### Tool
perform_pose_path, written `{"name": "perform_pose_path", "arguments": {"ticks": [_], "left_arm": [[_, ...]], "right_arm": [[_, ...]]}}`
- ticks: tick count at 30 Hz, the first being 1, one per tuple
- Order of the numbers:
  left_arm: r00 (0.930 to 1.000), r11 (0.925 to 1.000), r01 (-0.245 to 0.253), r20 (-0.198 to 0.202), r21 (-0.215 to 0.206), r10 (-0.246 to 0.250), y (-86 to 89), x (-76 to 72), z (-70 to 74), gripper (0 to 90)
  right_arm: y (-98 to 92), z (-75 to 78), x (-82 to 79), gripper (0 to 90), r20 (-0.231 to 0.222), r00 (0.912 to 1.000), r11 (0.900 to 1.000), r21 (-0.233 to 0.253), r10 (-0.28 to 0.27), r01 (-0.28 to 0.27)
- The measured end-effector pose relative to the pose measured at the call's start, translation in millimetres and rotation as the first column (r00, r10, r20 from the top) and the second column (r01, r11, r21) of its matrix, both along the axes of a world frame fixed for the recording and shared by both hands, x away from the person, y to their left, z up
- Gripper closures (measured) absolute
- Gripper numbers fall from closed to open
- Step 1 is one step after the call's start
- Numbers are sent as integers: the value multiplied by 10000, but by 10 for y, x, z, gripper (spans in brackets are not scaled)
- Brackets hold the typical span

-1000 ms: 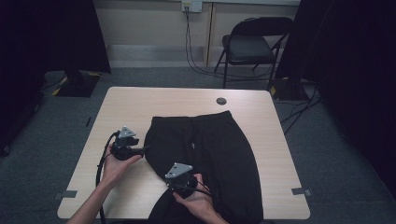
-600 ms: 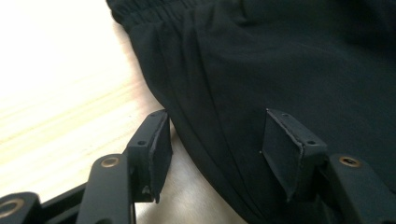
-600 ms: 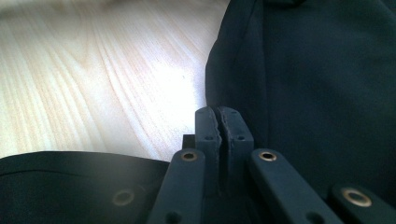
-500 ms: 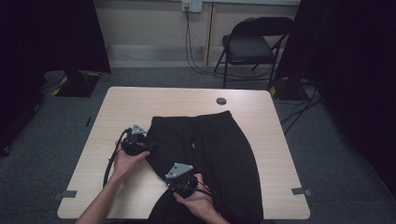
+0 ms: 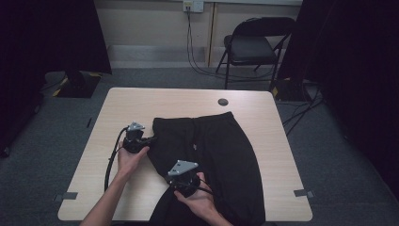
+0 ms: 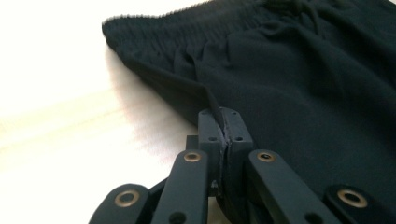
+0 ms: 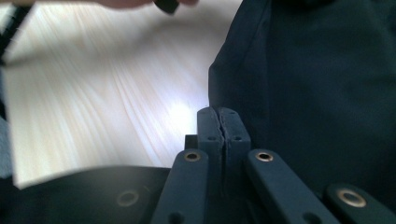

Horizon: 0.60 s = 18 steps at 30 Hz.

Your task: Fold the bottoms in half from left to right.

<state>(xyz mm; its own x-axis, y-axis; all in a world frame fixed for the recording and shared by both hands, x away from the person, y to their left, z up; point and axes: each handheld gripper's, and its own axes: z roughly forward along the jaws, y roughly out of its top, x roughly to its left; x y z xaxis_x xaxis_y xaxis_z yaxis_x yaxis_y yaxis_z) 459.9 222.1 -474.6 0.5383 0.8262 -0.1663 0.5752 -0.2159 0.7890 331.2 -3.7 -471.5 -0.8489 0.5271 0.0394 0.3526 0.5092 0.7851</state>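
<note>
1. The black trousers (image 5: 211,160) lie spread on the bench (image 5: 179,101), waistband at the far end, legs running back toward the person and off the near edge.
2. Change: a second ago the left claw (image 5: 151,139) stood off the cloth, out over bare bench to the left; it has since slid in to the left hem just below the waistband. The right claw (image 5: 181,186) has kept its place at the left edge lower down.
3. Left claw: in the left gripper view its jaws stand pressed together with a ridge of the trousers' edge (image 6: 205,95) running straight into their tips, so it appears clamped on that fold. The waistband lies ahead of it and to its left.
4. Right claw (image 7: 223,114): jaws pressed together too, sitting right at the cloth's edge, which lies ahead and to its right; whether cloth is actually pinched between them I cannot tell.
5. Meaning, as I judge it: both claws are now set along the same side, ready to lift it and fold it across.
6. Containers: none on the bench. Beyond the waistband sits a small dark round cap (image 5: 223,101); a folding chair (image 5: 254,47) stands on the floor behind.
</note>
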Motion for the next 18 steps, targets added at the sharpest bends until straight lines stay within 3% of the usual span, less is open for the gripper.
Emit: {"name": "perform_pose_path", "arguments": {"ticks": [2,4,7,13,18], "left_arm": [[9997,9985,-95,222,-536,107,7,22,150,889],[9985,9974,-131,528,-708,168,7,39,296,890],[9954,9906,-218,896,-1352,341,17,30,488,891],[9877,9869,-321,1463,-1579,555,85,25,862,893],[9808,9877,-541,1779,-1467,802,192,18,1116,894]], "right_arm": [[17,119,6,886,128,9999,9997,253,13,-16],[37,226,15,886,325,9995,9986,529,-24,7],[72,420,23,887,553,9985,9945,1051,-35,-24],[128,803,4,887,1220,9925,9865,1614,98,-295],[211,1091,45,888,1548,9874,9750,2127,316,-646]]}}
